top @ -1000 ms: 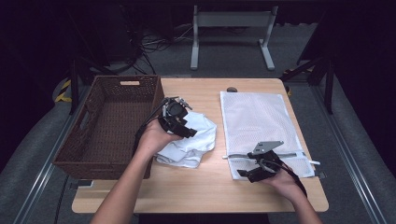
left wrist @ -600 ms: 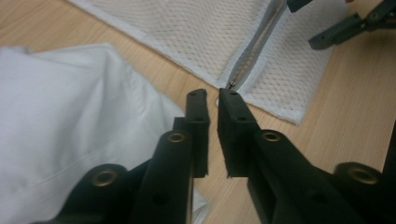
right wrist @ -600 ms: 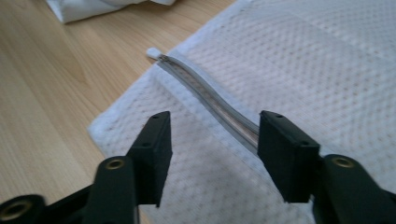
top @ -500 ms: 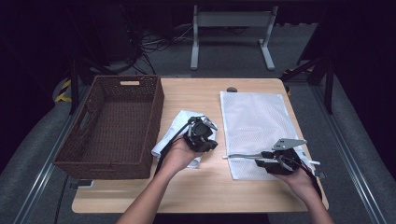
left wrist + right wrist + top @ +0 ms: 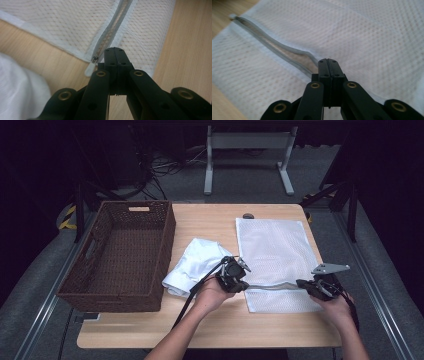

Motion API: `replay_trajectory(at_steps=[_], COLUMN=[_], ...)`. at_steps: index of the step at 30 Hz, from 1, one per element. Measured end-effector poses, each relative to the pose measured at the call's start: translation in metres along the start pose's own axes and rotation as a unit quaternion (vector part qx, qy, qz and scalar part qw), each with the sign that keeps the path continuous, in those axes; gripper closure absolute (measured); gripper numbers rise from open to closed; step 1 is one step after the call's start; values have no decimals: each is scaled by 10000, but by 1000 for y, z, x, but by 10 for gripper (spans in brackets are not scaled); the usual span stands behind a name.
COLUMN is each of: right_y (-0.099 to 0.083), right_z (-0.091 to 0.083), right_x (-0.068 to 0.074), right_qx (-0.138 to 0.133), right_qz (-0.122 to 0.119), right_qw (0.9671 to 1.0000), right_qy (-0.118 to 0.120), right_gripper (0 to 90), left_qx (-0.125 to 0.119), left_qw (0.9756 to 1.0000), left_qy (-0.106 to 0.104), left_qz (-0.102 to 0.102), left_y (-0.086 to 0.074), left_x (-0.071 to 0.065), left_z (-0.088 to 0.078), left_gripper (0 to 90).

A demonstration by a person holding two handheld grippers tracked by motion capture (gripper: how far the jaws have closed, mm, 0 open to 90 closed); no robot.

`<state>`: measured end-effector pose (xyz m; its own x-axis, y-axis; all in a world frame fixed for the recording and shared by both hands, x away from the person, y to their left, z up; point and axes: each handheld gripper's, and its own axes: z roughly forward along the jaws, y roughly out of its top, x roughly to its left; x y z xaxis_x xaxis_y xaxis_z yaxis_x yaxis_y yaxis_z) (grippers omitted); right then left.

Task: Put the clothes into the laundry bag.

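At mesh bag [image 5: 272, 252] zipper [image 5: 270, 285]: left gripper [image 5: 241, 281] moved off white cloth [image 5: 192, 265]; both jaws just closed, right gripper [image 5: 302, 285] too.

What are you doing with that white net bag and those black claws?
A person works at a wooden table with a claw in each hand. The left claw and the right claw are both shut on the white mesh bag, one at each end of its zipper. A white cloth lies beside a wicker basket.

basket [image 5: 117, 255]: I see it at frame left, on the table [image 5: 210, 325];
cloth [image 5: 195, 265]: centre, right of basket;
mesh bag [image 5: 275, 250]: right of cloth
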<state>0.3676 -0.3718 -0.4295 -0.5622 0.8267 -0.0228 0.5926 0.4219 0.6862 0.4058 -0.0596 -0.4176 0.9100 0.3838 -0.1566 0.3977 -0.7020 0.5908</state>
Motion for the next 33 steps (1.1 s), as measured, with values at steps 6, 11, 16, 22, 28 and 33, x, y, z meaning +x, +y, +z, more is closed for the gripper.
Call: replay_trajectory(at_steps=[6, 11, 16, 22, 28, 33], right_y=[-9, -16, -18, -18, -15, -12], right_z=[0, 3, 6, 7, 8, 9], right_x=[-22, -34, -35, -33, -25, -13], right_qx=[50, 188, 307, 364, 475, 590], right_qz=[280, 420, 446, 383, 227, 24], right_qw=[9990, 9975, 9965, 9965, 9973, 9975], right_qy=[-333, -528, -637, -644, -521, -394], right_gripper=[900, 899, 900, 900, 900, 900], left_qx=[156, 265, 327, 384, 495, 496], left_qw=[9998, 9996, 9994, 9989, 9975, 9967], left_qy=[-61, -40, -3, 247, 496, 632], left_qz=[118, 115, 104, 114, 82, -79], left_y=[1, 0, -1, -1, -4, -8], left_x=[-8, -10, -9, -8, 0, 12], left_z=[20, 34, 40, 38, 32, 25], left_gripper=[899, 900, 900, 900, 900, 900])
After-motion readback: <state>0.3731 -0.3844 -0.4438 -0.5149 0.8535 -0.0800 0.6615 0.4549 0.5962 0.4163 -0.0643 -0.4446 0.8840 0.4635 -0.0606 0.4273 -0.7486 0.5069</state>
